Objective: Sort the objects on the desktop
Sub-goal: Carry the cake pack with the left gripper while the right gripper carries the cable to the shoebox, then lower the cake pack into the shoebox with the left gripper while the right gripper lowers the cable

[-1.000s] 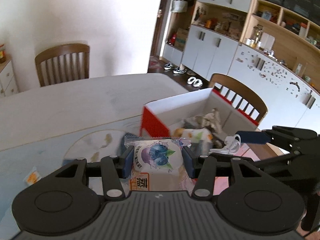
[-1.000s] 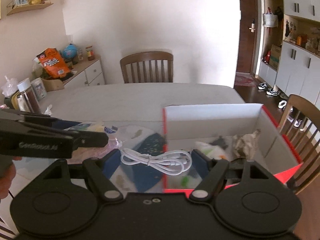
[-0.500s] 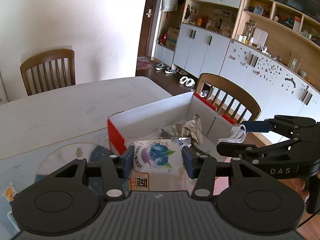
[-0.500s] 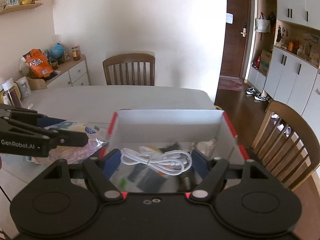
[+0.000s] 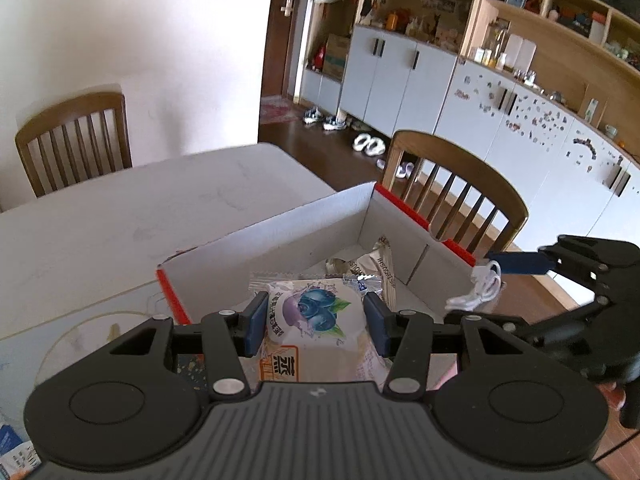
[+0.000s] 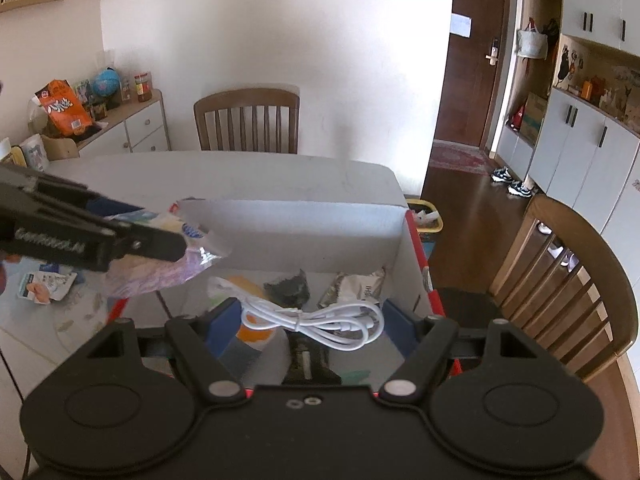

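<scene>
Left gripper: lower centre of the left wrist view, blue pads clamped on both sides of a snack packet; seen again at centre left of the right wrist view, reaching in over the box's left wall.
Snack packet: clear wrapper with a blueberry print, pinched between the pads, hanging over the near part of the box; crinkled wrapper end poking past the fingertips in the right wrist view.
Right gripper: lower centre of the right wrist view, jaws wide apart with a bundled cable spanning the gap and touching both blue pads; visible also at the right edge of the left wrist view, over the box's right wall.
White cable: coiled and tied at the middle, carried between the right pads, above the box interior; dangling as a white loop in the left wrist view.
Box: open cardboard box, white inside, red outer edges, on the table under both grippers.
Box contents: crumpled foil wrapper toward the far right corner, dark packet beside it, an orange-and-white item partly hidden behind the right gripper's left pad.
Small sachet: flat on the table, centre left of the right wrist view, outside the box.
Table: pale top, running from the box to the far edge.
Chairs: 1 wooden chair at the far side against the white wall, 1 more right of the box.
</scene>
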The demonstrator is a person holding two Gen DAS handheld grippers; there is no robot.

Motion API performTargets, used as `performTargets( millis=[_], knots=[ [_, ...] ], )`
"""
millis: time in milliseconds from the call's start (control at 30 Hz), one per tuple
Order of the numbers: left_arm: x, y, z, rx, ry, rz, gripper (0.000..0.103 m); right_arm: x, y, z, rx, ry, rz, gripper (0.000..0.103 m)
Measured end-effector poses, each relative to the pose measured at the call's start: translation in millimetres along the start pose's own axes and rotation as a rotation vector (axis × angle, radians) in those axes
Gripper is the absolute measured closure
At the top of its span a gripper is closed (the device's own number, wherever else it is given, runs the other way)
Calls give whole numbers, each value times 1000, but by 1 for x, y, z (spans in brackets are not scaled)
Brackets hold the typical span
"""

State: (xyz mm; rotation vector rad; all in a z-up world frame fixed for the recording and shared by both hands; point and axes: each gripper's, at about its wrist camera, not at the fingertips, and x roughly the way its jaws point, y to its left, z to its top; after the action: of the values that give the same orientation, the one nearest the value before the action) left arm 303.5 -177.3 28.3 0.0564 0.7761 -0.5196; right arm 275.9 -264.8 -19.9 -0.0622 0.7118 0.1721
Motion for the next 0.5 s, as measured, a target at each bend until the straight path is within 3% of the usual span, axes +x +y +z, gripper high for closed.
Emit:
performTargets(
  millis=[267,500],
  knots=[
    [53,-2,22,2,76,-4,53,18,-12,-4,-21,41,21,26],
    [90,-10,34,61,121,12,53,31,-17,-4,-56,74,50,26]
  ],
)
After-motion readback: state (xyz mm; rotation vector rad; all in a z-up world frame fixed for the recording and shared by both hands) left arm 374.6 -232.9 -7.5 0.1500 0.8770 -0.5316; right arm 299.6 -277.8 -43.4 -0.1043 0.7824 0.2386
